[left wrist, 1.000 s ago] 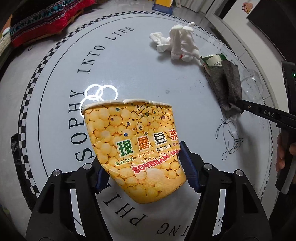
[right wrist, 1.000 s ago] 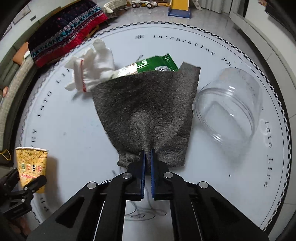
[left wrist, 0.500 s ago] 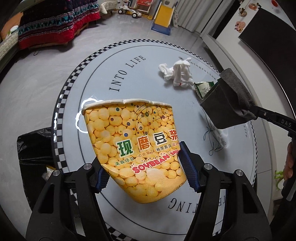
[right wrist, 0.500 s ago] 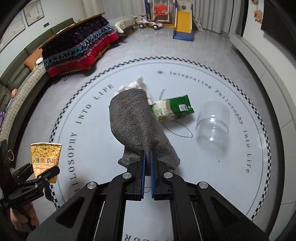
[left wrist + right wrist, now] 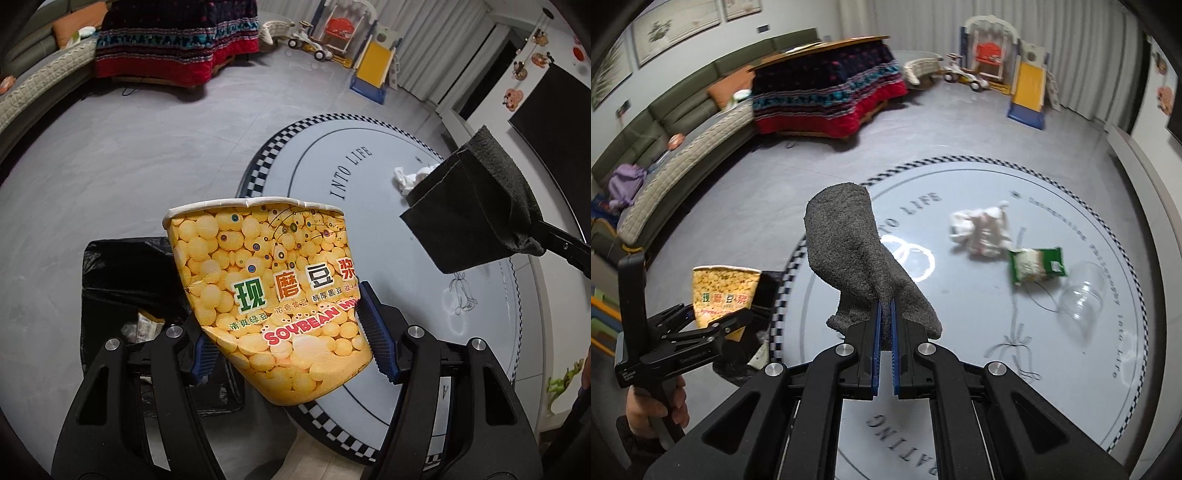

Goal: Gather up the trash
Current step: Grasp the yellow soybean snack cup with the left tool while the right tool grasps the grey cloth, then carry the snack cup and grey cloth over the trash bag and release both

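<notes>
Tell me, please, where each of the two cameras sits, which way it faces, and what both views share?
Left wrist: sits on the left gripper, looking down along its fingers at the yellow paper cup they clamp, the black trash bag beyond; no hand shows.
Right wrist: sits on the right gripper, facing down over the round mat; its fingers pinch the grey cloth; the left hand shows.
Shared: cup, cloth, bag, mat, white rag and the opposite gripper.
</notes>
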### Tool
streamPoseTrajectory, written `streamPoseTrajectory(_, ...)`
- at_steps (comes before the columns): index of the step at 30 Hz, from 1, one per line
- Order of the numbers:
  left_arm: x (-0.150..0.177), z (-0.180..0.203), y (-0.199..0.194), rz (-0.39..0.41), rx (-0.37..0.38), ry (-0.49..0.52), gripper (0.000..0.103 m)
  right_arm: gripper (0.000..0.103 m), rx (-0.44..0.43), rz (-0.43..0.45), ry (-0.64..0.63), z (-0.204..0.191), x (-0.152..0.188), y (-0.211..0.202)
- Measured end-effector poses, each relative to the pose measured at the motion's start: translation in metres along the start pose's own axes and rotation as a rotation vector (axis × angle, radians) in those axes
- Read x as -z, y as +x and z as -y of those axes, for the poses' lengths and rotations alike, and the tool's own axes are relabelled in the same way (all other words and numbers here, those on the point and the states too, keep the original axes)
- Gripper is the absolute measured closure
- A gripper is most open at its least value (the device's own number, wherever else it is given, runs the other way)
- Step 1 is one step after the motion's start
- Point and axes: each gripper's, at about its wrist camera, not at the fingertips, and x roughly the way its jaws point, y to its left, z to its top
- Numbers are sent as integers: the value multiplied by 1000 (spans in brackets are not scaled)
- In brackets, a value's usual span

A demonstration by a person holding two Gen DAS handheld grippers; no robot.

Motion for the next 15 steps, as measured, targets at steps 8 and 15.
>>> streamPoseTrajectory(8,11,-57,-27,39,-67,-79,38,97,-108,-17,-107,-80,-4,17)
streamPoseTrajectory(15,25,-106,-37,47,-172,-140,37,97,-200,-31,-191,-142,-6,27)
